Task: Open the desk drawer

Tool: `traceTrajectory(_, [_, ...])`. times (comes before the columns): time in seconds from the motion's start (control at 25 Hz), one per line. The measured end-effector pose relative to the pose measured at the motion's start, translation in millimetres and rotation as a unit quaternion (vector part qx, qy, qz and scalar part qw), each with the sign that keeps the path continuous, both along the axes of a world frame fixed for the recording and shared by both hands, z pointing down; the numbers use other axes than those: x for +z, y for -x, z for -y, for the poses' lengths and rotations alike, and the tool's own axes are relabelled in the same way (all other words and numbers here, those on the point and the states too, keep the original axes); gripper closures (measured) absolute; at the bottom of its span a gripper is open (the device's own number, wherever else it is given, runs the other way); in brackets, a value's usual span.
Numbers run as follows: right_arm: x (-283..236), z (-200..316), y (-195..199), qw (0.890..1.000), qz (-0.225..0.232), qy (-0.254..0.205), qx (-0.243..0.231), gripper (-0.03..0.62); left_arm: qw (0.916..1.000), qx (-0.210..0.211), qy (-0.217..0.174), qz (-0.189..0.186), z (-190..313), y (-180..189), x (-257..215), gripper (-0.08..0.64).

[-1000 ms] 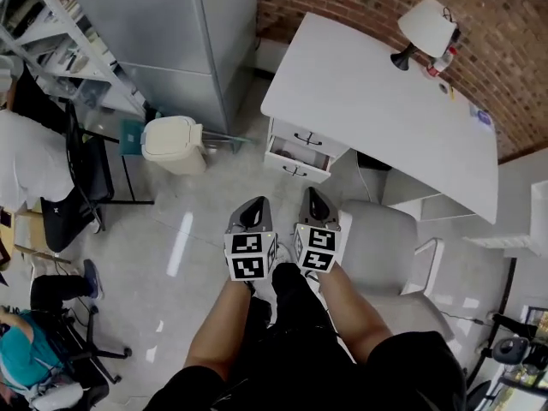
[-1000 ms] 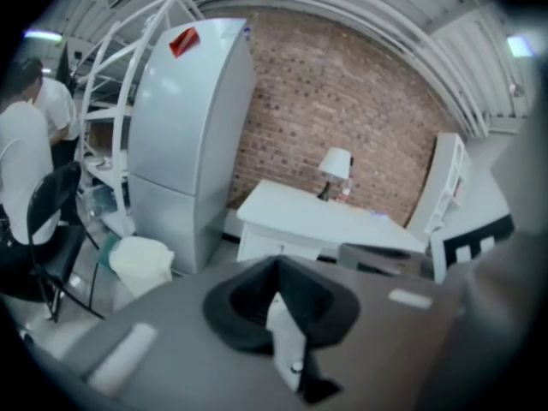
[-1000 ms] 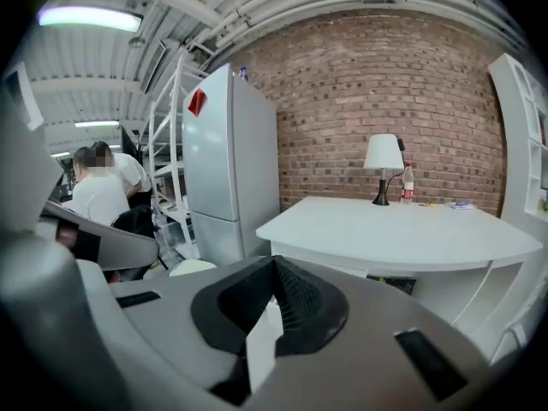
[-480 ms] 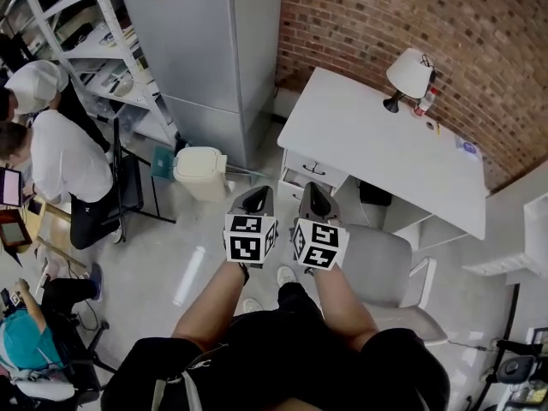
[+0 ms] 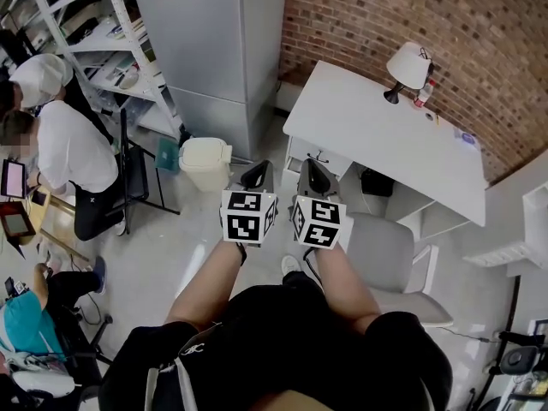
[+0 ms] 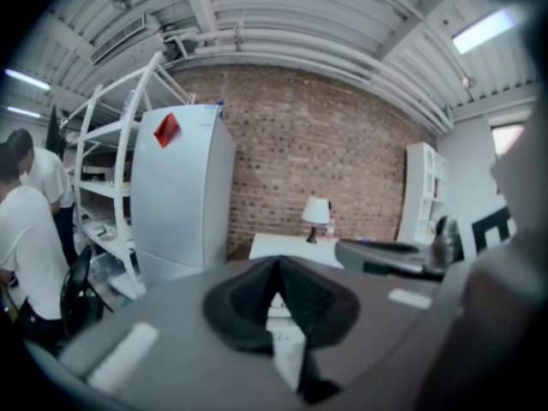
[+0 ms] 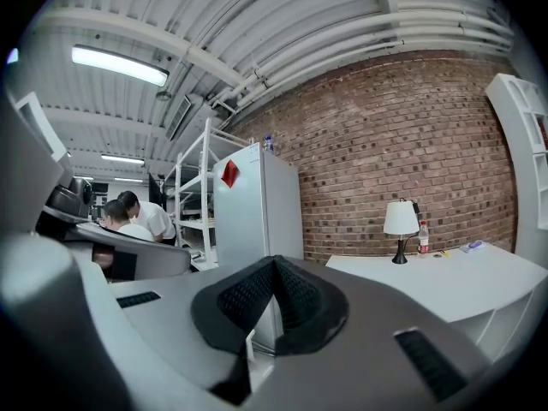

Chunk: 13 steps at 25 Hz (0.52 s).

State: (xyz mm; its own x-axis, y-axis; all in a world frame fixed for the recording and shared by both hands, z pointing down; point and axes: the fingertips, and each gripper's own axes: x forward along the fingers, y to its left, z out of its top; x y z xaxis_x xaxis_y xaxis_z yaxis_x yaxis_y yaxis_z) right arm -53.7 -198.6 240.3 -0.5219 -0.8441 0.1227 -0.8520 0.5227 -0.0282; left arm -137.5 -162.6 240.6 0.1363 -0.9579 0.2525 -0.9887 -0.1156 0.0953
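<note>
Under the near left end of the white desk (image 5: 385, 135), the drawer front (image 5: 326, 154) faces the person, with one dark handle showing on it; whether it is pulled out at all cannot be made out, because the tips of the two grippers cover part of that face in the head view. Neither gripper touches it. The left gripper (image 5: 257, 171) and the right gripper (image 5: 313, 171) are held side by side, near each other, each with one marker cube at its rear. The left gripper view (image 6: 276, 268) shows its jaws meeting at the tip with nothing between them, and the right gripper view (image 7: 274, 264) shows the same.

On the desk's far end stand one lamp (image 5: 408, 65) and one small bottle (image 5: 422, 93) just beside it. One pale chair (image 5: 390, 255) sits at the desk's near side. Left of the drawer are one cream bin (image 5: 205, 161) and one tall grey cabinet (image 5: 214, 41) against the brick wall (image 5: 411, 15). Further left stands one white shelving rack (image 5: 94, 50), and three people are there: two by the rack (image 5: 68, 157) and one in teal (image 5: 26, 336) lower down.
</note>
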Motion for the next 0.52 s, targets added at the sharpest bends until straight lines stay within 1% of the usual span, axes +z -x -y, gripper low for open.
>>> traceTrajectory(0.08, [-1.3,-0.4,0.8,1.000,-0.002,-0.002,0.001,0.594,1.0000,0.000,-0.003,-0.002,-0.1,1.6,-2.3,0.561])
traceTrajectory(0.24, [-5.4,0.5,-5.5,1.000,-0.002,0.006,-0.007,0.594,0.9999,-0.008,0.006,0.008,1.2,-6.0,-4.9,0.561])
traceTrajectory(0.52, [51.4,13.9,-53.8,0.998,-0.048,0.004,-0.039,0.594,0.9991,-0.032,0.010,-0.026,10.7,-61.5,62.8,0.561])
